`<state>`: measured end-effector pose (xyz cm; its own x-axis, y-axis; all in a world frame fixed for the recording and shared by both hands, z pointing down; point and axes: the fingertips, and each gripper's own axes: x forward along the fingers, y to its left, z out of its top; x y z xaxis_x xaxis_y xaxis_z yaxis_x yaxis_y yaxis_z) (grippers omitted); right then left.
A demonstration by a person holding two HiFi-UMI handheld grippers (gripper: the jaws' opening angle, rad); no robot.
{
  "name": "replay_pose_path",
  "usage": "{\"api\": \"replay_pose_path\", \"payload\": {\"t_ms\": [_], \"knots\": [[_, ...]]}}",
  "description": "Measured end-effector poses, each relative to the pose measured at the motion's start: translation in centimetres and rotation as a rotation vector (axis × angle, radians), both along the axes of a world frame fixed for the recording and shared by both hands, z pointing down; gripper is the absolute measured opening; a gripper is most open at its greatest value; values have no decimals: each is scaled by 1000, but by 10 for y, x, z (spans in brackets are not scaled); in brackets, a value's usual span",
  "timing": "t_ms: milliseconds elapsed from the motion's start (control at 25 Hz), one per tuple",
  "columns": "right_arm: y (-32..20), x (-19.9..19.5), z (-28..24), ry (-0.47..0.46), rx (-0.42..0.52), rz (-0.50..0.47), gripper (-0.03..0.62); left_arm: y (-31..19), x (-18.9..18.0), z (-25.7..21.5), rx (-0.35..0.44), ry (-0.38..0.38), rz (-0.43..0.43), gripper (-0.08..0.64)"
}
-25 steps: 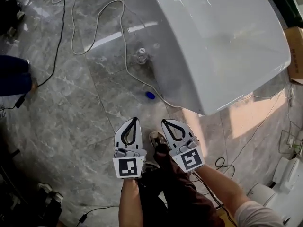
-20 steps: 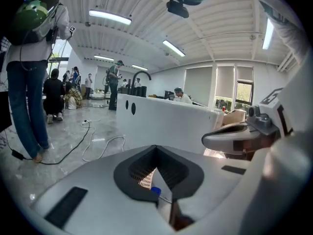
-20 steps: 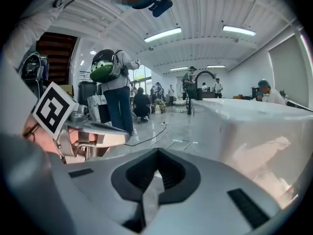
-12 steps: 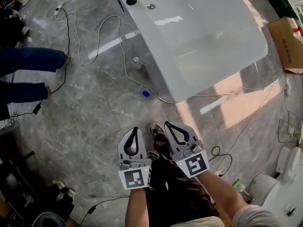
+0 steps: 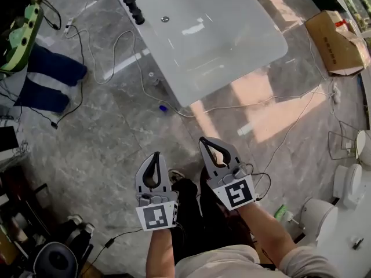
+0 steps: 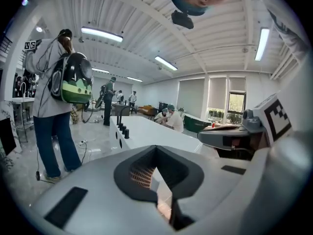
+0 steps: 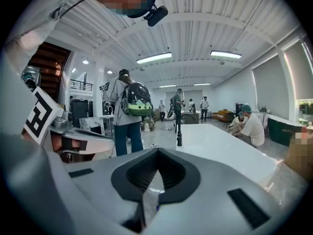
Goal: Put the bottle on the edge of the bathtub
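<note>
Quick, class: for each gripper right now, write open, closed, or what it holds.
Left gripper: closed, holding nothing.
Right gripper: closed, holding nothing.

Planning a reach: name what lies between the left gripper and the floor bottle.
Head view: bare grey floor from the left gripper up to a small blue cap and white cable, just short of the clear bottle.

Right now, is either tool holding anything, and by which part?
Nothing is held: the left tool and the right tool are both shut and empty.
</note>
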<state>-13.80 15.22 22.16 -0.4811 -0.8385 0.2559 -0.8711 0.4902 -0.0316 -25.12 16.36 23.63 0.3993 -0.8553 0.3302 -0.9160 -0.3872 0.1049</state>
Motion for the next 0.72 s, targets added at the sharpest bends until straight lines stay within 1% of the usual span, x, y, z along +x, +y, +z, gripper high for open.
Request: {"api": "replay_pose_path", "payload": {"t_ms": [200,400,560,720], "knots": [[16,29,-62,-23,26,-31,5,17,26,-59,22,1,-49,9],[30,51,-115,-40,68,-90,5,24,52,-118,83,4,-92,9],[43,66,-145,-44,89,-101,5,41,71,-144,102,3,-110,9],[51,70,-174,-45,132,-106,5,52,77,-170,144,-4,-131,9]]}}
